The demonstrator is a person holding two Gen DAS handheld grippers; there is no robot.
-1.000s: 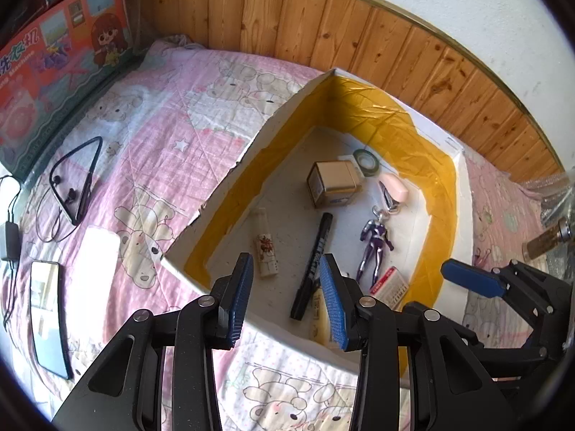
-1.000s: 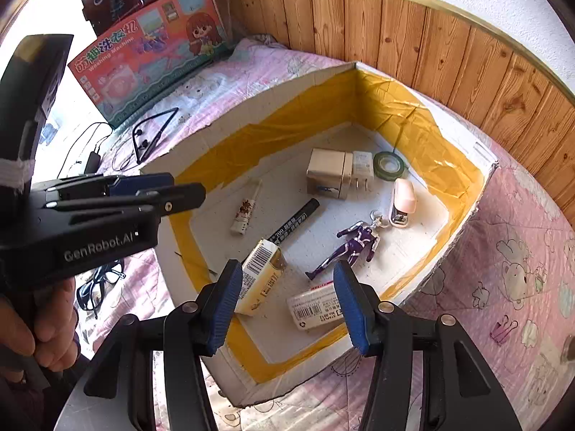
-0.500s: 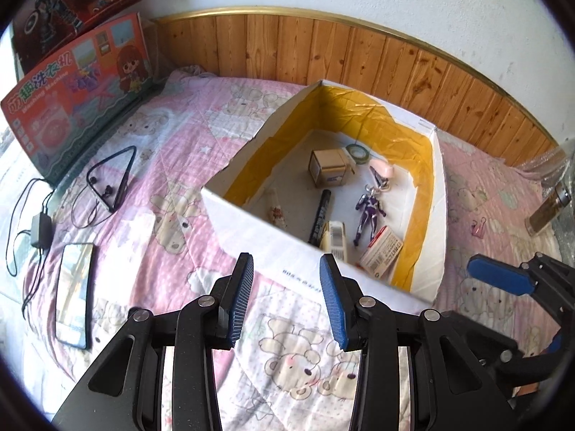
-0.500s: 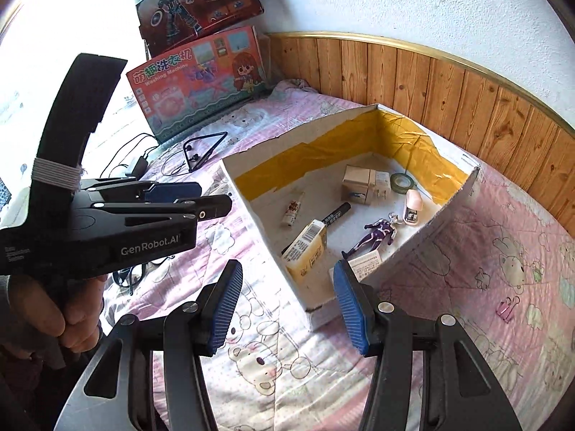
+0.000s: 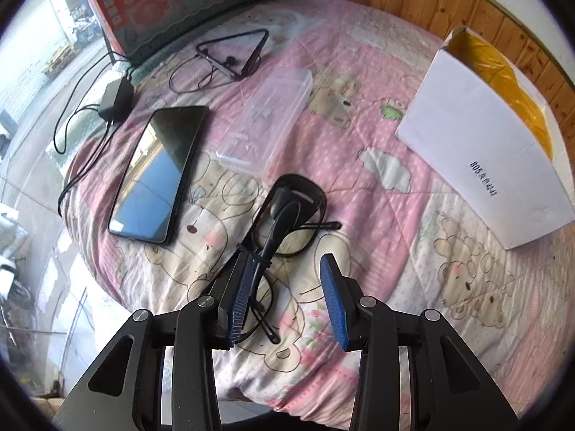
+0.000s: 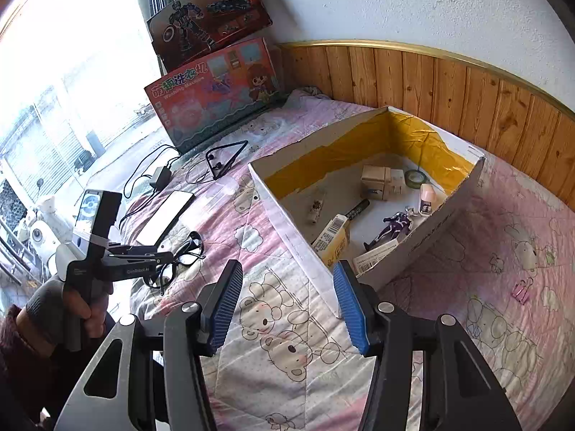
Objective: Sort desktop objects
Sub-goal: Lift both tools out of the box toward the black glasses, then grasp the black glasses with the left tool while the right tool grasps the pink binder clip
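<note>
My left gripper (image 5: 287, 298) is open and empty, hovering just over black folded glasses (image 5: 287, 215) on the pink quilt; its left finger overlaps their frame. The same glasses show in the right wrist view (image 6: 179, 256) under the left gripper (image 6: 169, 255). A white cardboard box with yellow lining (image 6: 287, 222) holds a marker (image 6: 357, 208), a purple figure (image 6: 391, 228), small cartons and tape. My right gripper (image 6: 285, 301) is open and empty above the quilt, in front of the box corner. The box also shows at the right of the left wrist view (image 5: 478, 143).
A black phone (image 5: 158, 172), a clear plastic case (image 5: 269, 115), a neckband earphone (image 5: 233, 54) and a charger with cable (image 5: 116, 95) lie on the quilt left of the box. Toy boxes (image 6: 215, 89) lean on the wall. A pink clip (image 6: 521, 291) lies at right.
My left gripper has swung left, away from the box, and come down over the glasses. My right gripper has pulled back and up from the box. Both stay open.
</note>
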